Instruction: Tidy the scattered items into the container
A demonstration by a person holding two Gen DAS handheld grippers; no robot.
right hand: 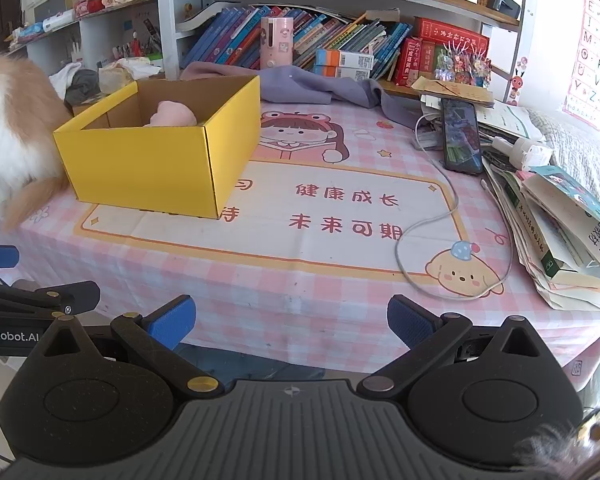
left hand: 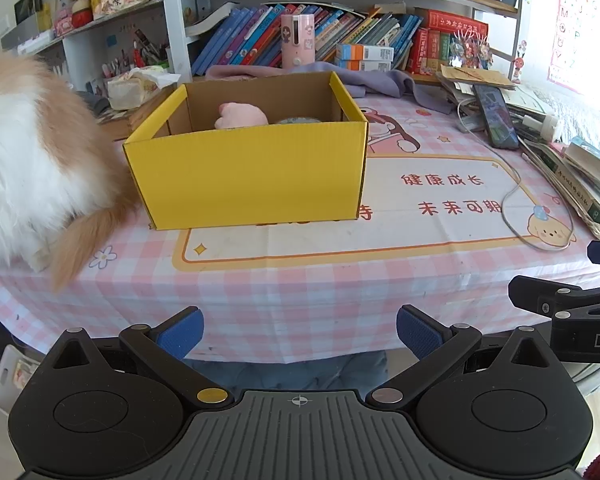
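Note:
An open yellow cardboard box (left hand: 256,172) (right hand: 148,168) stands on the pink checked tablecloth (left hand: 300,292) (right hand: 300,296). Inside it lies a pink plush toy (left hand: 240,116) (right hand: 174,114), and a pale round item (left hand: 298,121) shows beside it in the left wrist view. My left gripper (left hand: 300,332) hovers at the table's near edge, open and holding nothing. My right gripper (right hand: 291,322) is likewise open and holding nothing, at the near edge to the right of the box. Each gripper shows at the side of the other's view.
A fluffy orange-and-white cat (left hand: 28,168) (right hand: 8,132) sits against the box's left side. A phone (right hand: 462,136) with a white cable (right hand: 432,248), stacked books and papers (right hand: 560,236), and a purple cloth (right hand: 320,88) crowd the right and back. Bookshelves (right hand: 300,36) stand behind.

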